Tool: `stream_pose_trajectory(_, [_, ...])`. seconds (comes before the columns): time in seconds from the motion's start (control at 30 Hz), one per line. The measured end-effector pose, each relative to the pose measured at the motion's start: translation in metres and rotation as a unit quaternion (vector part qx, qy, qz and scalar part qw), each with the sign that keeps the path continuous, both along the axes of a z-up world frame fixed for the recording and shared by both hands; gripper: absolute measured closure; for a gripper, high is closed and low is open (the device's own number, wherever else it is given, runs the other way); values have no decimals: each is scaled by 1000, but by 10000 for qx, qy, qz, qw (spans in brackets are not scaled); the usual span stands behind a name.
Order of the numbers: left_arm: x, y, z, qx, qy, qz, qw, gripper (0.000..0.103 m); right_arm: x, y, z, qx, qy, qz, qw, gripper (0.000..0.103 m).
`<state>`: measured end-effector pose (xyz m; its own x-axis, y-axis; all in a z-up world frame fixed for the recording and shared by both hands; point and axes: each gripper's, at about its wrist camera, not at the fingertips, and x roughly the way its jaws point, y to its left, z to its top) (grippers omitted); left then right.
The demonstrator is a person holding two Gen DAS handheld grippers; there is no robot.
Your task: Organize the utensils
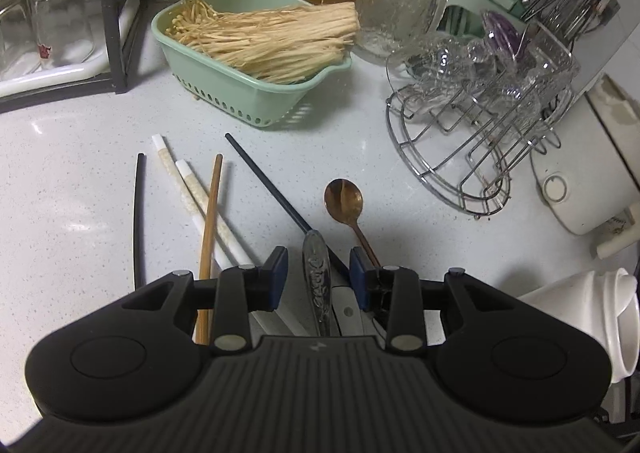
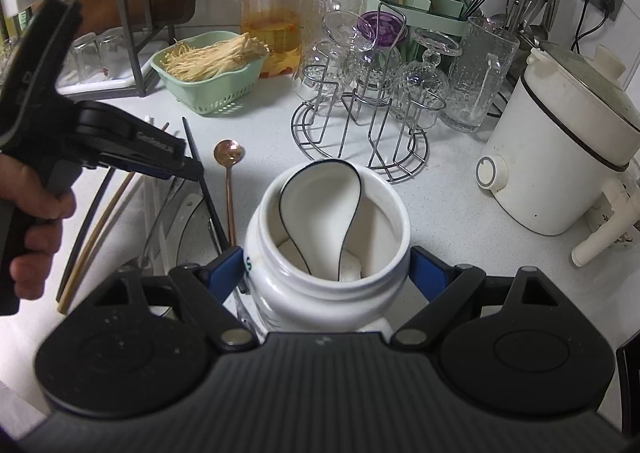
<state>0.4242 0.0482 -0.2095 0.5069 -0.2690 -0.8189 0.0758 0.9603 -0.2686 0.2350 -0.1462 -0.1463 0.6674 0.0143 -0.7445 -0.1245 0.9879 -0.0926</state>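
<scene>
The right gripper (image 2: 328, 265) has its jaws clamped on a white ceramic jar (image 2: 320, 285); the left gripper (image 1: 319, 277) has jaws parted, straddling a clear glass handle (image 1: 316, 273) on the speckled counter (image 1: 80, 205).

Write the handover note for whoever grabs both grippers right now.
Left gripper: open, jaws either side of a clear-handled utensil on the counter, not clamped.
Right gripper: shut on the white jar, with a white ceramic spoon already in it.
Loose on the counter: copper spoon, black chopsticks, white chopsticks, one wooden chopstick.
Done: one spoon in the jar.
Left: the loose pieces.
</scene>
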Motion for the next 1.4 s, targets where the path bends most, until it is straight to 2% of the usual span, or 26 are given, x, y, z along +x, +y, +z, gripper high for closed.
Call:
stream_pose_trajectory(0.23, [1, -14, -2, 255, 101, 23, 9996, 66, 2, -1, 1, -5, 55, 102, 9999, 13])
stream_pose_trajectory(0.43, [4, -14, -3, 259, 111, 150, 9995, 86, 3, -3, 1, 1, 84, 167, 9998, 13])
stream_pose_trajectory(0.7, [-1, -13, 8, 257, 7, 72, 9996, 86, 2, -3, 0, -20, 59, 235, 9997, 13])
stream_pose_trajectory(1.03, [-24, -14, 47, -35, -333, -85, 9994, 86, 2, -2, 1, -46, 62, 263, 9996, 13])
stream_pose_trajectory(1.4, [-46, -27, 84, -264, -582, -628, 9960, 86, 1, -1, -2, -128, -82, 428, 9990, 12])
